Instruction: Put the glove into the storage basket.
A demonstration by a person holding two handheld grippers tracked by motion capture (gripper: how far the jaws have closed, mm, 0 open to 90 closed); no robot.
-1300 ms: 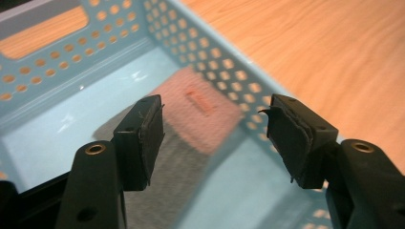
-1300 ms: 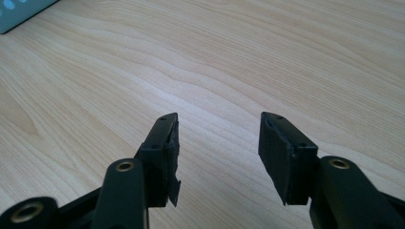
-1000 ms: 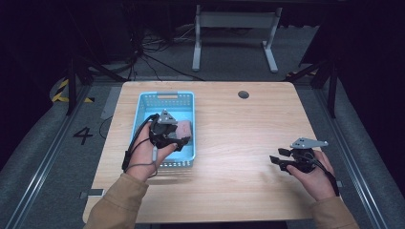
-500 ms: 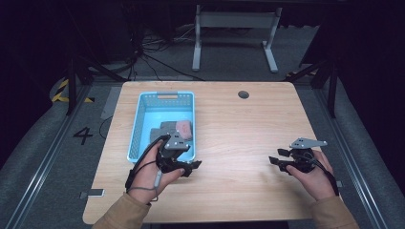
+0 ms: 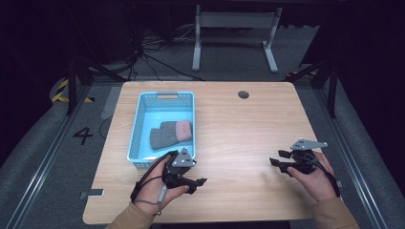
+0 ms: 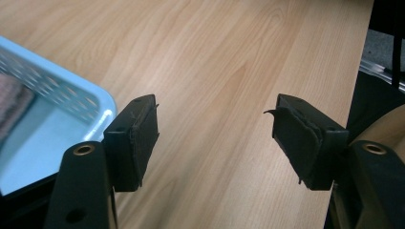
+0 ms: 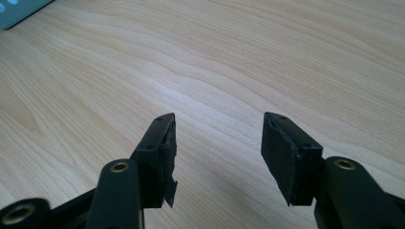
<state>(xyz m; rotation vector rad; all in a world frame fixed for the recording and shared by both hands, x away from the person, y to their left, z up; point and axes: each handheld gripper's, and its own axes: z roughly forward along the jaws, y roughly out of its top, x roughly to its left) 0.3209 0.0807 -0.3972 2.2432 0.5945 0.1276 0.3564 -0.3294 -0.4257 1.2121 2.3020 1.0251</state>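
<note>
Where grey floor surrounds, wooden table [image 5: 239,124] bears blue basket [image 5: 138,124].

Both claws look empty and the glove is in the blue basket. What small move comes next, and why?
Probably rest the left claw on the light wooden table near the table's front edge. Its jaws have just been opening, with nothing between them, and the grey knit glove with the pink cuff lies in the light blue plastic basket. The right claw is open and empty too.

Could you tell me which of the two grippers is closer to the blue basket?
The left gripper: it sits just off the basket's near corner, while the right gripper is far across the table.
</note>
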